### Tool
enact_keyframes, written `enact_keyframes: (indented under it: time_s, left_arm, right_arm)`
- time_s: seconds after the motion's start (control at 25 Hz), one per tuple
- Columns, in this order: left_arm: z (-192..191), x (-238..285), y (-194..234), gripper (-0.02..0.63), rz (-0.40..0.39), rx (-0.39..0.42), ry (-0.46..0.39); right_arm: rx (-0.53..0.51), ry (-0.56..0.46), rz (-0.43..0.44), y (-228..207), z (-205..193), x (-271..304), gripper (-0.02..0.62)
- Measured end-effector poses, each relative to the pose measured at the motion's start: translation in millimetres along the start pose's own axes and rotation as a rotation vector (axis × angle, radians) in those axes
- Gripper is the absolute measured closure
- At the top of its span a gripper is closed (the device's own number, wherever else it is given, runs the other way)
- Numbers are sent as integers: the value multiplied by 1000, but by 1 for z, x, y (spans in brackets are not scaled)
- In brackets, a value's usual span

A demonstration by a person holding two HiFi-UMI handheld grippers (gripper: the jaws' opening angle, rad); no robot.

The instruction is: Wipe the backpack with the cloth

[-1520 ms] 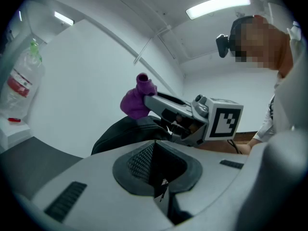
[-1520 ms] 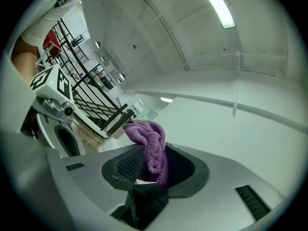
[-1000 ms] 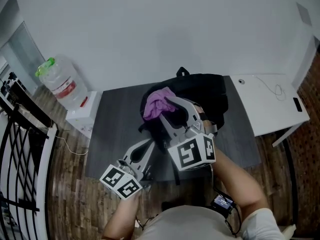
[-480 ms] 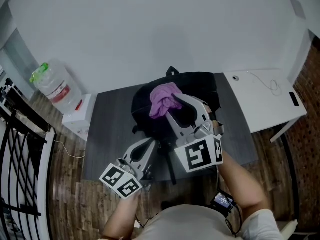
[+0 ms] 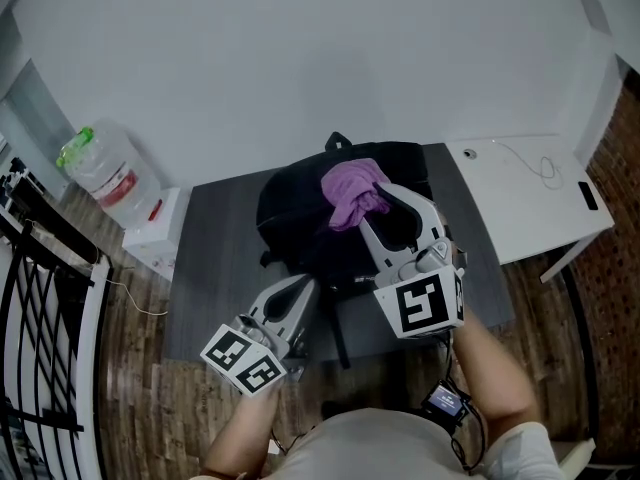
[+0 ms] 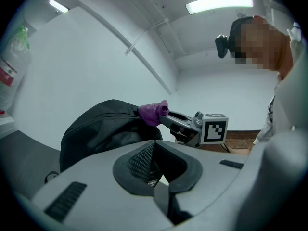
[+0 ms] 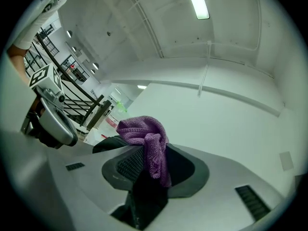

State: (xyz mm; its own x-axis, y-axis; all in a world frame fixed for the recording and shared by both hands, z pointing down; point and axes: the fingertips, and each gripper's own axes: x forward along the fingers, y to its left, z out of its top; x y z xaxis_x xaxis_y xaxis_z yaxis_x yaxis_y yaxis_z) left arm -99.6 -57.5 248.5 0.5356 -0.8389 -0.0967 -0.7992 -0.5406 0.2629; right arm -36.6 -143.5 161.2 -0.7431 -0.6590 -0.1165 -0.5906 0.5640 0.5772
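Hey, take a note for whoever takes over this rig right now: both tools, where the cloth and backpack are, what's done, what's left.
Right tool: shut on the purple cloth, which rests on top of the black backpack.
Left tool: jaws together, empty, by the backpack's near edge.
The backpack lies on the grey table.
Done: cloth gripped and on the backpack.
Left: wipe the surface; how much is already wiped doesn't show.

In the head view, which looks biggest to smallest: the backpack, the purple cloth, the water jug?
1. backpack
2. water jug
3. purple cloth
The last two look nearly alike; the cloth is nearer the camera, so that order is unsure.
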Motion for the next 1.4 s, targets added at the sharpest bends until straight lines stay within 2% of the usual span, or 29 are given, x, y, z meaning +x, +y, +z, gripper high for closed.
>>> enact_keyframes:
  time_s: [0.52,0.68,0.92,1.12,1.24,1.4]
  left_arm:
    - [-3,7,-3,601,-9,2,18]
    - [-4,7,-3,601,-11,1,18]
    - [-2,6,-1,601,-9,-2,12]
    - [-1,2,3,601,-1,-5,6]
    - [-1,-1,6,601,6,-9,5]
    - [0,-4,8,601,6,-12,0]
  right_arm:
    - [41,64,-86,-37,-45,-21,456]
    - [80,117,-131,-51,-63,-30,455]
    - [83,177,-195,-73,-83,-43,455]
    - [90,237,-288,-100,-101,-61,455]
    - [102,250,-340,-113,-103,-71,455]
    - [95,223,-358,-116,-90,-76,456]
